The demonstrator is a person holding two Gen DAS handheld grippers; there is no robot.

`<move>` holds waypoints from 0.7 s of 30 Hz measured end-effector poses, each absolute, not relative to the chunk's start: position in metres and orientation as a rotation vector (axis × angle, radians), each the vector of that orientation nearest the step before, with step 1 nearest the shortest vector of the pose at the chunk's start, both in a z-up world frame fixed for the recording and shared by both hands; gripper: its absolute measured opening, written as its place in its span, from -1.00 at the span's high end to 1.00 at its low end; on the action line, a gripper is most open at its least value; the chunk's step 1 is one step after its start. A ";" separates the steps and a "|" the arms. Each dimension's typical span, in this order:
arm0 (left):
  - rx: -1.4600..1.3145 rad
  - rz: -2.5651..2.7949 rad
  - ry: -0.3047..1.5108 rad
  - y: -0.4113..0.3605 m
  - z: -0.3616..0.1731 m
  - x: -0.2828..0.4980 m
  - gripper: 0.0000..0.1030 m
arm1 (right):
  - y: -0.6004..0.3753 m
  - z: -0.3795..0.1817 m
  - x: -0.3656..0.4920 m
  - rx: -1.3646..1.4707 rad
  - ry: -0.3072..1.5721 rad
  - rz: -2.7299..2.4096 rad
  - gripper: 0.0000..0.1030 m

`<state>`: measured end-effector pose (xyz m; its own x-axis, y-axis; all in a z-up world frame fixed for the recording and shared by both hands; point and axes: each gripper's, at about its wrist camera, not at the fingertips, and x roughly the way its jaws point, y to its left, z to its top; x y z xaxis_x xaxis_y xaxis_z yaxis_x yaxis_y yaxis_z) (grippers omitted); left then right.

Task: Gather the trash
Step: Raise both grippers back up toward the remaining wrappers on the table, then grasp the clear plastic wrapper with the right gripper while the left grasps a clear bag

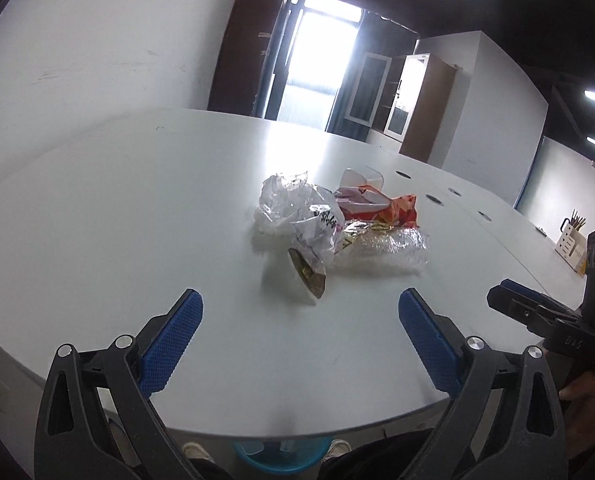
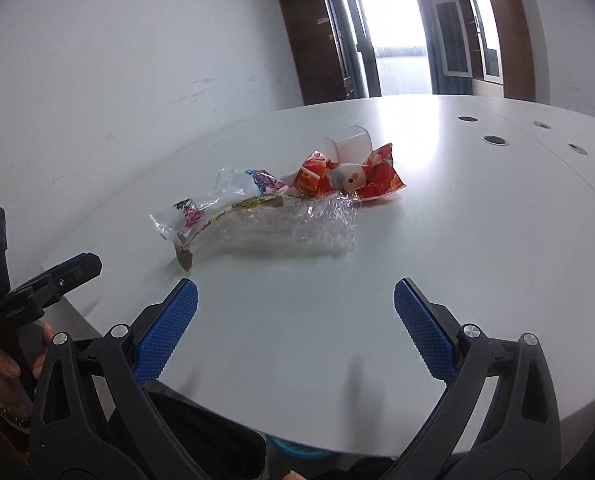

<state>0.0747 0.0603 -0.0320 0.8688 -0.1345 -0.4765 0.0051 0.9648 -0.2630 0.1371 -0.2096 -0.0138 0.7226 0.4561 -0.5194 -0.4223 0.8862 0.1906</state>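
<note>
Trash pile [image 1: 337, 224] uncollected on table [image 1: 137, 200]; left gripper [image 1: 299, 344] and right gripper [image 2: 295, 330] near, fingers wide, empty.

White table [image 1: 137, 208] bearing grommet holes [image 2: 495, 140]; cabinet [image 1: 425, 108] standing beyond; pen holder [image 1: 571, 246] sitting at far edge.

Heaped together on the white table: crumpled clear plastic bag [image 1: 297, 216] at 9 o'clock of the pile, red snack wrapper [image 2: 349, 176] at 1 o'clock, bubble wrap [image 2: 297, 228] at 5 o'clock, white cup [image 2: 349, 142] tipped over behind.
</note>
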 end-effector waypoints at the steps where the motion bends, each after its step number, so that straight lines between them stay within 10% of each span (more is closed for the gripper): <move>1: -0.274 -0.082 0.506 0.061 -0.029 0.080 -0.86 | -0.209 -0.014 0.141 0.050 0.590 0.483 -0.83; 21: -0.317 -0.129 0.640 0.069 -0.033 0.157 -0.44 | -0.192 -0.011 0.234 0.077 0.715 0.497 -0.60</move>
<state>0.1569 0.0692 -0.0331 0.7961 -0.2153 -0.5656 0.0213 0.9440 -0.3293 0.2337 -0.1918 -0.0111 0.6443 0.4623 -0.6092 -0.4106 0.8812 0.2344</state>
